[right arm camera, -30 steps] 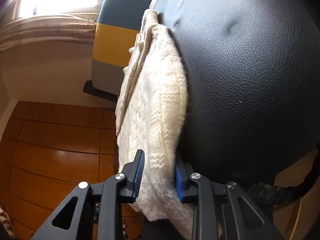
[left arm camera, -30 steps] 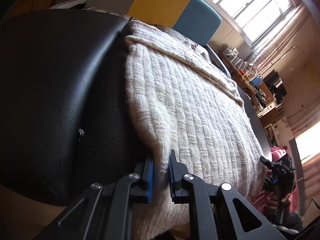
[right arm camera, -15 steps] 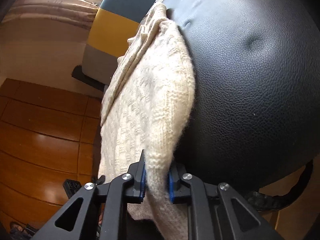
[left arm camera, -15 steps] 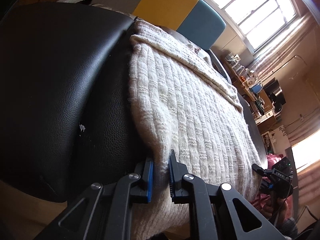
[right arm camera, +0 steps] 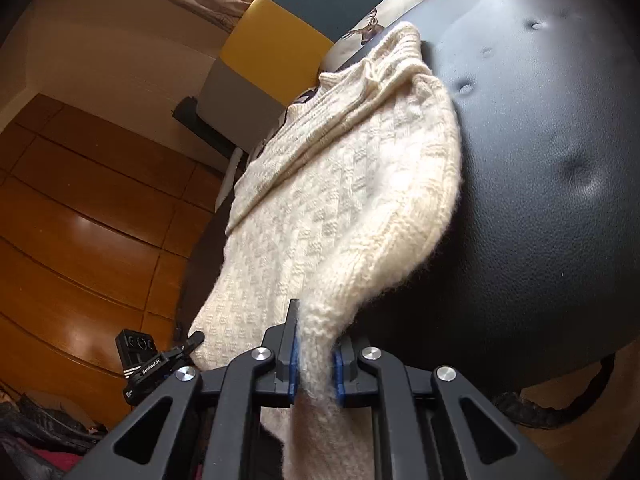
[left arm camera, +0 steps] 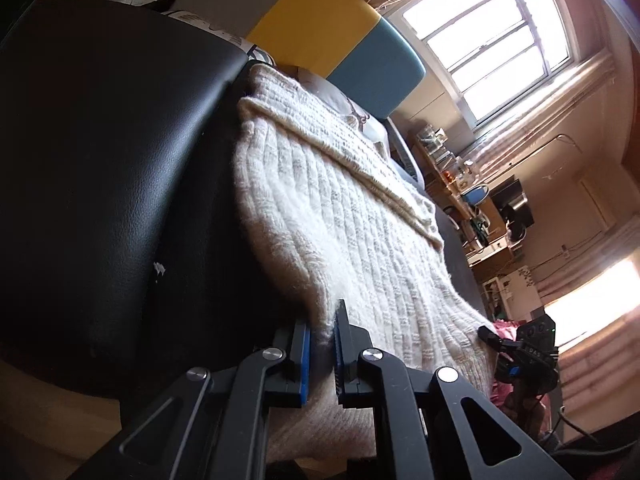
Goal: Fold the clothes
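A: Start close in. What are the two tools doing?

B: The left gripper [left arm camera: 322,354] is clenched on one near corner of the cream cable-knit wool sweater [left arm camera: 344,216], its blue-padded fingers [left arm camera: 305,360] pinching a thin fold of hem. The right gripper [right arm camera: 314,364] has the other near corner; its fingers [right arm camera: 294,364] closed down within the last second, and knit is squeezed between them.

A: Why both corners at once?

B: My guess is that the hem can then rise as one straight edge and fold over evenly, rather than bunching on one side.

A: And where does the sweater itself lie?

B: Spread over the black padded leather seat [left arm camera: 104,168], with its near edge hanging over the front lip. That overhang is probably why the corners are easy to pinch from below.

A: Farther along?

B: A band of the knit [right arm camera: 348,120] is already doubled over at the far end, just before a patterned cushion [right arm camera: 370,26]. Beyond that stands a grey, yellow and teal upholstered panel [left arm camera: 332,28], and then the bright window [left arm camera: 496,28].
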